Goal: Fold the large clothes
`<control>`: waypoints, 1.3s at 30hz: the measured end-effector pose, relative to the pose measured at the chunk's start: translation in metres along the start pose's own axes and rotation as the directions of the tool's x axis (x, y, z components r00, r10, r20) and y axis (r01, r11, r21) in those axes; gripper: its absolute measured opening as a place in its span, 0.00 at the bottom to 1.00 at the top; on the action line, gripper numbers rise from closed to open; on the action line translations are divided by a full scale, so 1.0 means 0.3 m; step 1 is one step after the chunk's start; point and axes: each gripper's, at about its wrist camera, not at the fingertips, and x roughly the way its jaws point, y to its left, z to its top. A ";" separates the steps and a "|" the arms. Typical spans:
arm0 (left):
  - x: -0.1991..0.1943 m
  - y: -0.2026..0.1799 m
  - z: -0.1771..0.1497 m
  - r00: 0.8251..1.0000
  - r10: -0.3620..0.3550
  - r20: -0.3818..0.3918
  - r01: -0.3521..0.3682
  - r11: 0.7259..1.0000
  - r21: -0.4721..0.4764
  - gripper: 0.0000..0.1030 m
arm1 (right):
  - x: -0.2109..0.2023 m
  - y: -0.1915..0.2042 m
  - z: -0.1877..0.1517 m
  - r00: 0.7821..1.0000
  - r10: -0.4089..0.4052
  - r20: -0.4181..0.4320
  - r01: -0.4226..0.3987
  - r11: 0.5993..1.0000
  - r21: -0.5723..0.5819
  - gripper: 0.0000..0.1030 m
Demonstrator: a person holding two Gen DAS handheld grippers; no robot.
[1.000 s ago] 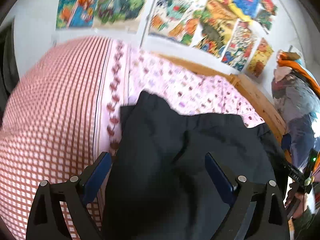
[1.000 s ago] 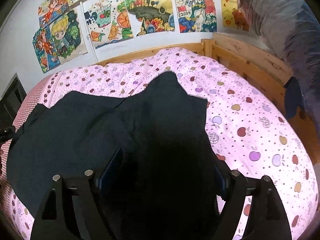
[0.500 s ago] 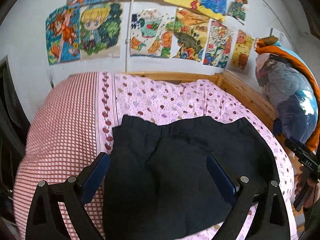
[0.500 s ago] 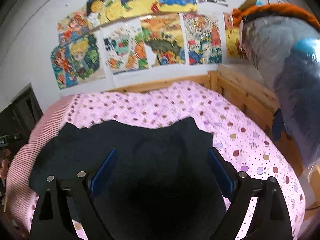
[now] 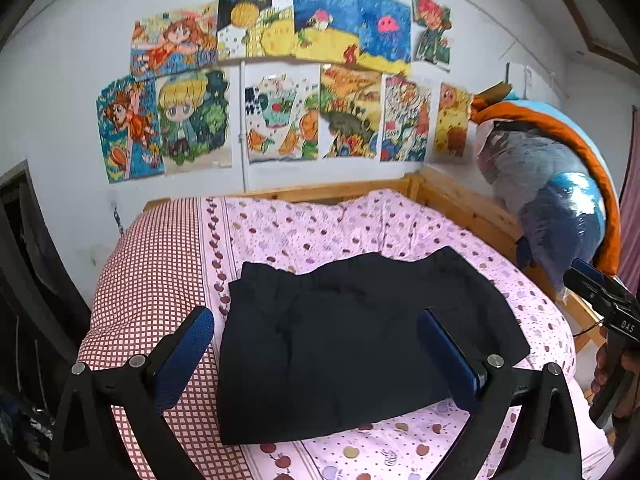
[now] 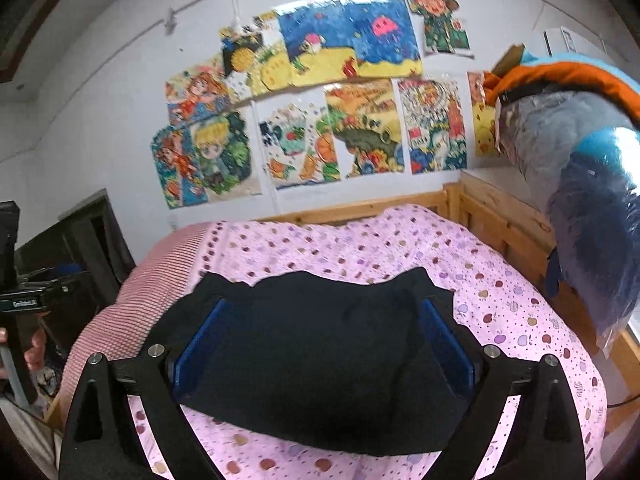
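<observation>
We see a wooden-framed bed under a pink apple-print duvet cover, its left part red-and-white check. On the white wall behind it hang many coloured drawings. At the right, over the bed rail, sits a big bundle wrapped in clear plastic with an orange and blue edge.

The task garment, a dark navy, near-black piece of clothing, lies folded flat in a roughly rectangular block in the near middle of the bed, on the pink print just right of the check section. Its far edge is wavy, with small points sticking up at both far corners in the right wrist view.

The left tool is spread wide, blue pads well apart, gripping nothing; we see the garment between and beyond its fingers, not touched. Its jaws have just been opening. The right tool is also spread wide and has hold of nothing, jaws just opening too, cloth lying on the bed behind the pads.

At the right edge of the left wrist view a hand grips the black right tool's handle.
</observation>
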 end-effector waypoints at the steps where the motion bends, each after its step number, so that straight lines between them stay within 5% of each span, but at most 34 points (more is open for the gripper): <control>1: -0.011 -0.005 -0.007 1.000 -0.003 0.005 0.003 1.000 -0.006 1.00 | -0.022 0.015 -0.005 1.000 0.003 0.007 -0.003 1.000 -0.012 0.93; 16: -0.196 -0.089 -0.192 0.975 0.015 0.223 -0.012 1.000 -0.014 1.00 | -0.194 0.139 -0.133 0.997 0.036 0.073 -0.032 0.998 -0.060 0.95; 30: -0.193 -0.127 -0.432 0.981 0.027 0.190 -0.033 0.999 0.026 1.00 | -0.342 0.228 -0.324 0.991 -0.010 0.137 0.032 0.987 -0.155 0.96; 39: -0.205 -0.168 -0.550 0.975 0.058 0.212 -0.079 0.993 0.091 1.00 | -0.360 0.209 -0.425 0.986 -0.080 0.144 0.094 0.991 -0.095 0.96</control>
